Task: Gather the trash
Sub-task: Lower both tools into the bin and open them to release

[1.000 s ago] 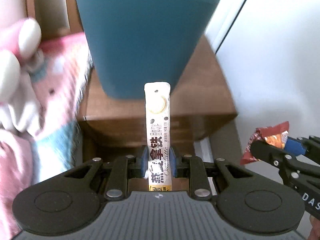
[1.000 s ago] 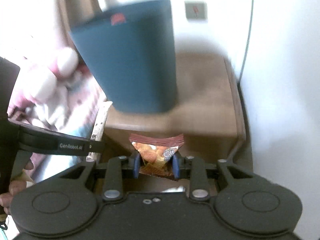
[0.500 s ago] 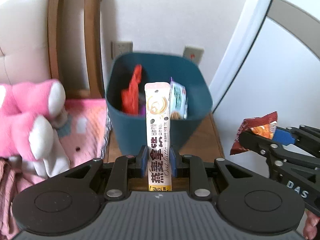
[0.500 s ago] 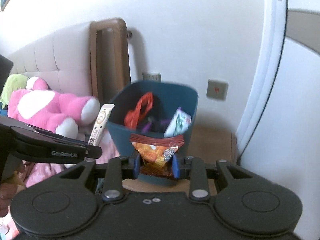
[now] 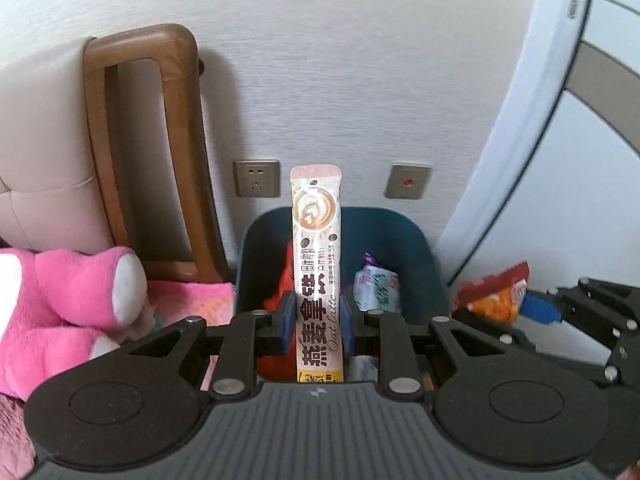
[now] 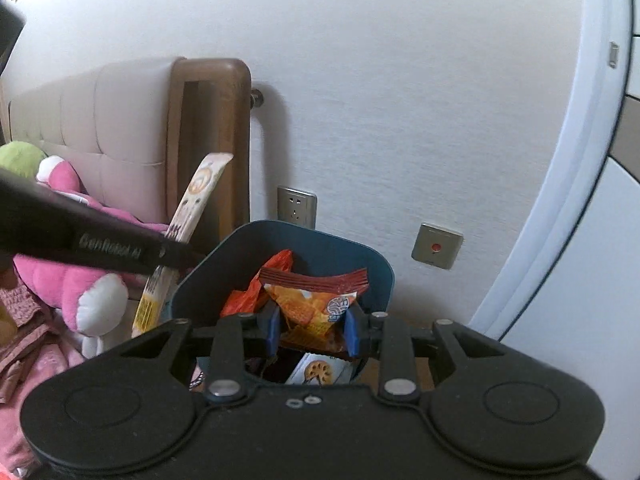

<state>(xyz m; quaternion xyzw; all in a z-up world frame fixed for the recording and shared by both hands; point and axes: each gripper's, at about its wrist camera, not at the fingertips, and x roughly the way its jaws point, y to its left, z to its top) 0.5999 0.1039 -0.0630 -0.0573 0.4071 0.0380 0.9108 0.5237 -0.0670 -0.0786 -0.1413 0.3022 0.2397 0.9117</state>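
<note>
**Two wrappers held over the bin, ready to drop**

We are at the delivery step. Our left gripper (image 5: 316, 322) is clamped on the oat latte sachet (image 5: 317, 264), which stands upright between the blue pads. Our right gripper (image 6: 311, 326) is closed on the orange snack packet (image 6: 310, 300). Both pieces of trash are in the air, not yet in the teal bin (image 5: 424, 264).

The bin stands in front of us, beside the bed and below the wall socket (image 5: 256, 178). Some wrappers lie in it already: a red one (image 6: 276, 268) and a white-green one (image 5: 376, 286). From the right wrist view the snack packet seems to be over the bin opening, while the sachet is more toward the left rim (we cannot tell the exact height of either).

The next move, in our judgement, is to bring each gripper fully above the opening and then open the jaws. The sachet is long and light, so it may catch on the rim if it is released too far left, near the pink plush toy (image 5: 76, 296).
</note>
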